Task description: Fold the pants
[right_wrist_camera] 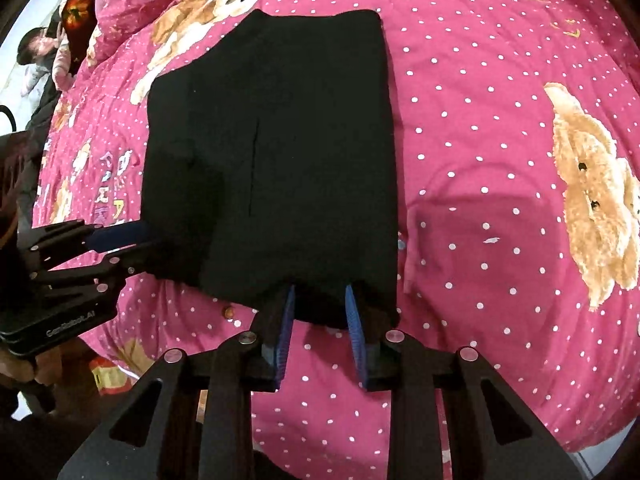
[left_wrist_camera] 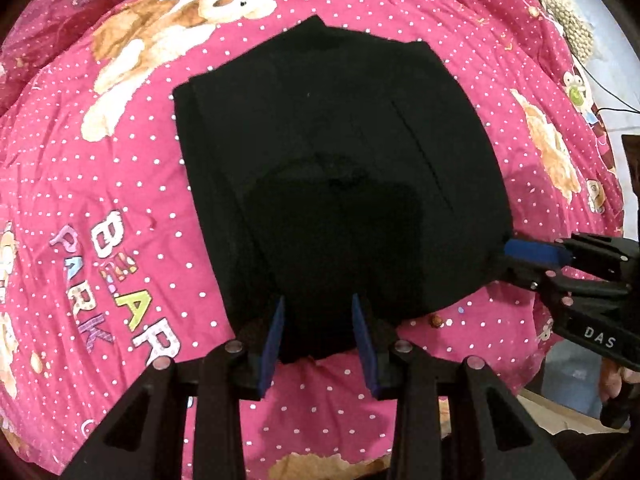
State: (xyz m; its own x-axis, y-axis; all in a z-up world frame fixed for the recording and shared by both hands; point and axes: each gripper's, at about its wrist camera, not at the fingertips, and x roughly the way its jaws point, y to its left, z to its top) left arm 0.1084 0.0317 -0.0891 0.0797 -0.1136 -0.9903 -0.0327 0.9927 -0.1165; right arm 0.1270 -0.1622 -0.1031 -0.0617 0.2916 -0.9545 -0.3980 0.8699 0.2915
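Your left gripper [left_wrist_camera: 319, 330] and right gripper [right_wrist_camera: 320, 322] each pointed down over the near edge of the pants [left_wrist_camera: 336, 168], cloth between the pads, though I couldn't tell whether either was clenched. The pants lay on the pink bedspread [left_wrist_camera: 100, 184], already a compact rectangle, so you seemingly had one last fold or just release left.

Pink dotted bear-print bedspread [left_wrist_camera: 120, 184]; folded black pants [left_wrist_camera: 328, 168] lying on it.
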